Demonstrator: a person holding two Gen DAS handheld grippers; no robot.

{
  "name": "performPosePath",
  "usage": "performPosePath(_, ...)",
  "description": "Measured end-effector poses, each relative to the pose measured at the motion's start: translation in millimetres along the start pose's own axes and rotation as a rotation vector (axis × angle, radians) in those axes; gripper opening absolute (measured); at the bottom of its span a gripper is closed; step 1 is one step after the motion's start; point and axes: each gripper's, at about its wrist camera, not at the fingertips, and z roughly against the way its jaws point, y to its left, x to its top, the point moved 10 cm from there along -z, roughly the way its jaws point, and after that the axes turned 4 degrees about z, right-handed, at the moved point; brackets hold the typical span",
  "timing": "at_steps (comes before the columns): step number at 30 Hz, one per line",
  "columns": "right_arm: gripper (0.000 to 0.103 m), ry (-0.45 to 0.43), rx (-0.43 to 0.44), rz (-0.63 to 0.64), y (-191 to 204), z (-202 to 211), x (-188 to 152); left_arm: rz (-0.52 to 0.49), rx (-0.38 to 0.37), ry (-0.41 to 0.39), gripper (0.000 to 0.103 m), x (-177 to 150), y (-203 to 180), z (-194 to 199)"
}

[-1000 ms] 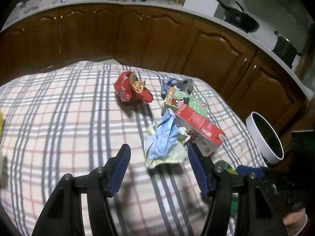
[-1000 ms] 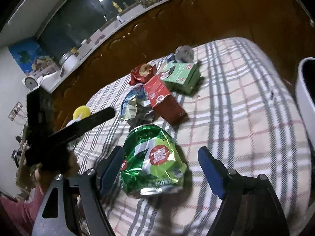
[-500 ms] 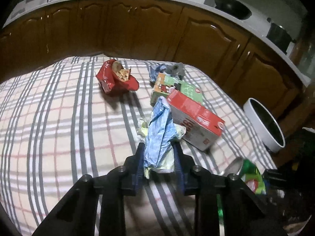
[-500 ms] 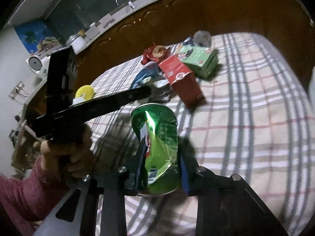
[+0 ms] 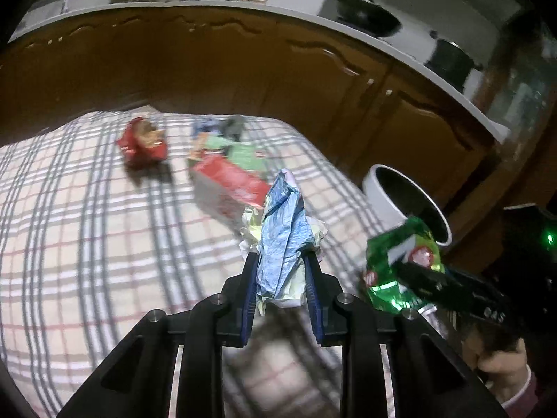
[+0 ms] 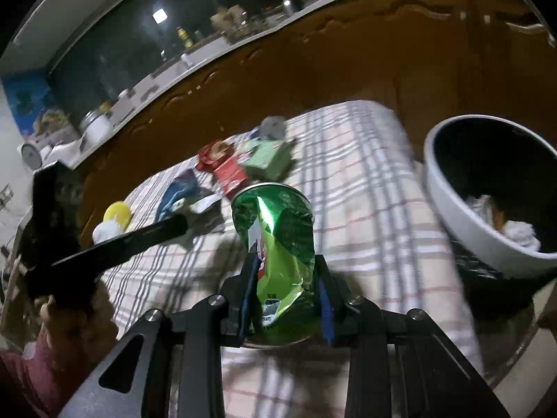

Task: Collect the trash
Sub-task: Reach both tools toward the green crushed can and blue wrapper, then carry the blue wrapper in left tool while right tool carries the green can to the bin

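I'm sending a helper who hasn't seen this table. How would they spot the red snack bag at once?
Start at the checked tablecloth and look to its far side, near the wooden cabinets. The red snack bag lies left of the cartons, apart from them. It alone is crumpled and torn open.

Both my views are wrist fisheyes, each riding low behind its own fingers and looking forward and downward along them at the plaid tablecloth (image 5: 87, 244). My left view sits close over the table, facing the brown cabinets (image 5: 243, 69) with the white bin (image 5: 379, 188) off to its right; the right gripper (image 5: 417, 275) pokes in at the lower right. My right view faces the same cabinets from further right, bin (image 6: 449, 188) close on its right, and catches the left gripper (image 6: 174, 224) at its left. Shared: tablecloth, bin, red carton (image 5: 229, 181) (image 6: 229, 174), cabinets. Both frames show some motion blur.
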Motion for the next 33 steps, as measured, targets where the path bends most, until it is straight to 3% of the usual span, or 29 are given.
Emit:
performPosePath(19,0.031,-0.125,-0.196,-0.096,-91.4,69.8,11.7,-0.104,-0.092,0.059,0.024,3.2,-88.2,-42.3)
performPosePath(33,0.031,-0.155,-0.259,-0.116,-123.9,85.9,16.6,-0.142,-0.103,0.081,0.024,11.2,-115.2,-72.2)
